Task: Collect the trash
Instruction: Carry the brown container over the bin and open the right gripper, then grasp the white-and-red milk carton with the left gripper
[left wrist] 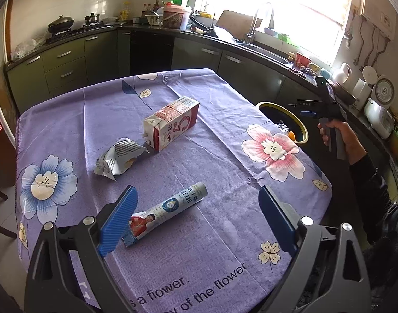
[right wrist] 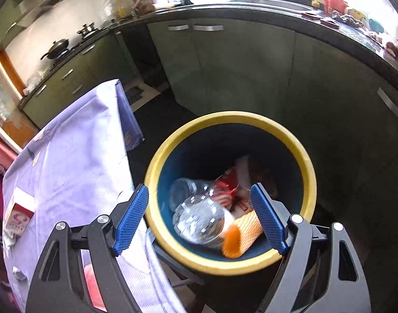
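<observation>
Your left gripper [left wrist: 196, 219] hangs spread over the toothpaste tube [left wrist: 167, 212] lying beside its left jaw on the table [left wrist: 225, 161]; centre it before closing, while your right gripper [right wrist: 199, 224] gapes empty above the bin [right wrist: 310, 180].

Table [left wrist: 212, 234] covered with purple flowered cloth [left wrist: 68, 130]. On it, three items: milk carton [left wrist: 173, 124] lying on its side near centre; crumpled silver wrapper [left wrist: 118, 159] just beside the carton's spout end; toothpaste tube [left wrist: 170, 207] flat, nearer the front edge, apart from both
</observation>
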Demonstrator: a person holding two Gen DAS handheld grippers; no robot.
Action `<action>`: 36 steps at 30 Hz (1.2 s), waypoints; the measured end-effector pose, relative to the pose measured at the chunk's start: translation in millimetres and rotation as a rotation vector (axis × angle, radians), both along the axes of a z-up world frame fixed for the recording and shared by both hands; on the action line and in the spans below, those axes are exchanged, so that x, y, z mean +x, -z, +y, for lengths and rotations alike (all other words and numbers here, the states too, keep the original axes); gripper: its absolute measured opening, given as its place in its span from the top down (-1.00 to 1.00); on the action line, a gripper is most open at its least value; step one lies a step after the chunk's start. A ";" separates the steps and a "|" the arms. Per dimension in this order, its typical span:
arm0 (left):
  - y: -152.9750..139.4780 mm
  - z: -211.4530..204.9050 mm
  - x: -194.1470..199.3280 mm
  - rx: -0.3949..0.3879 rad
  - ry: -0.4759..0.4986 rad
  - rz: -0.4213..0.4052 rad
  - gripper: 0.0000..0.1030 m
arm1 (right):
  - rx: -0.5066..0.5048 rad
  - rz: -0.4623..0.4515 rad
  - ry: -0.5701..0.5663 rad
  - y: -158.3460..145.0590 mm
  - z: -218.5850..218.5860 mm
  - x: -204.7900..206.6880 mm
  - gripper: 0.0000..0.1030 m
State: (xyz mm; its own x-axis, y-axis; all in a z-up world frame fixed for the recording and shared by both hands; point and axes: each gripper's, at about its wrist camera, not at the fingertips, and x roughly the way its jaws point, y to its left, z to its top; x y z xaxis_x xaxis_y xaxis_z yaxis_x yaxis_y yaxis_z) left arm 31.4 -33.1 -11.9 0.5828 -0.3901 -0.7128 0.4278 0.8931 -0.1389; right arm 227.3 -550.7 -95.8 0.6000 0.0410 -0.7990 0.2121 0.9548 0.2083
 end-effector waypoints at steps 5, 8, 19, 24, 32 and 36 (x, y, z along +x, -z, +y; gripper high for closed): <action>4.7 -2.8 17.0 0.046 0.048 0.009 -0.73 | 0.020 -0.014 -0.080 -1.7 30.8 -25.3 -0.57; 7.3 -5.8 31.8 0.071 0.097 0.032 -0.73 | 0.013 -0.006 -0.118 -0.6 50.3 -31.3 -0.57; 4.3 -28.5 119.7 0.202 0.288 0.000 -0.75 | 0.012 -0.002 -0.230 4.3 101.3 -48.0 -0.57; 25.2 -38.2 164.6 0.259 0.337 0.061 -0.75 | -0.002 -0.001 -0.248 5.0 113.2 -53.6 -0.57; 50.1 -54.8 185.2 0.266 0.371 0.140 -0.44 | 0.021 -0.008 -0.259 1.9 115.7 -62.2 -0.57; 56.5 -59.4 187.0 0.282 0.364 0.158 -0.23 | 0.028 -0.015 -0.272 -0.6 117.2 -63.6 -0.56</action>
State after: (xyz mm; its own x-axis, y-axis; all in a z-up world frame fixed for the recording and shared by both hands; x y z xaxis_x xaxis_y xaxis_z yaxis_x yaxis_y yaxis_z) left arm 218.4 -92.5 -68.4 0.3204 -0.3271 -0.8890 0.7126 0.7016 -0.0013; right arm 163.7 -433.5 -95.1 0.5754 0.2242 -0.7866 -0.0546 0.9701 0.2366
